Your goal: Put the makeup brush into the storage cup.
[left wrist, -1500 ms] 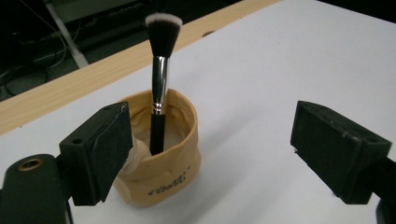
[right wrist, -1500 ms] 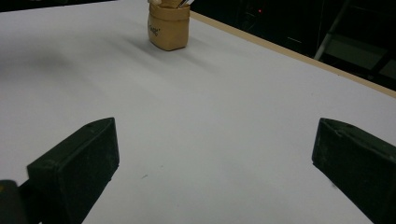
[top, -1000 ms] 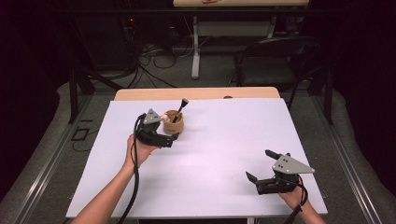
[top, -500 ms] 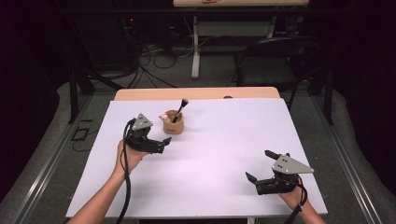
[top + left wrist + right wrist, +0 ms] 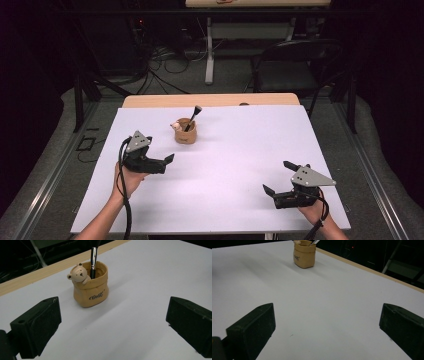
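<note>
A tan sack-shaped pot (image 5: 185, 132) with a small bear figure on its rim stands on the white table top (image 5: 235, 150), left of centre toward the back. A black-handled brush (image 5: 194, 116) leans out of it. My left gripper (image 5: 165, 162) is held open near and left of the pot, a short way off, with nothing between its jaws. In the left gripper view the pot (image 5: 91, 290) and brush (image 5: 93, 260) stand ahead of the open gripper (image 5: 112, 327). My right gripper (image 5: 276, 176) rests open at the near right, and the right gripper view shows the pot (image 5: 304, 256) far off.
A strip of bare wooden table (image 5: 210, 100) shows at the far edge behind the white top. Beyond it stand a dark chair (image 5: 295, 65) and a desk leg, with cables (image 5: 165, 75) on the floor.
My left gripper has drawn back from beside the pot toward the near left, open and holding nothing. The pot, the brush and the right gripper have stayed put.
</note>
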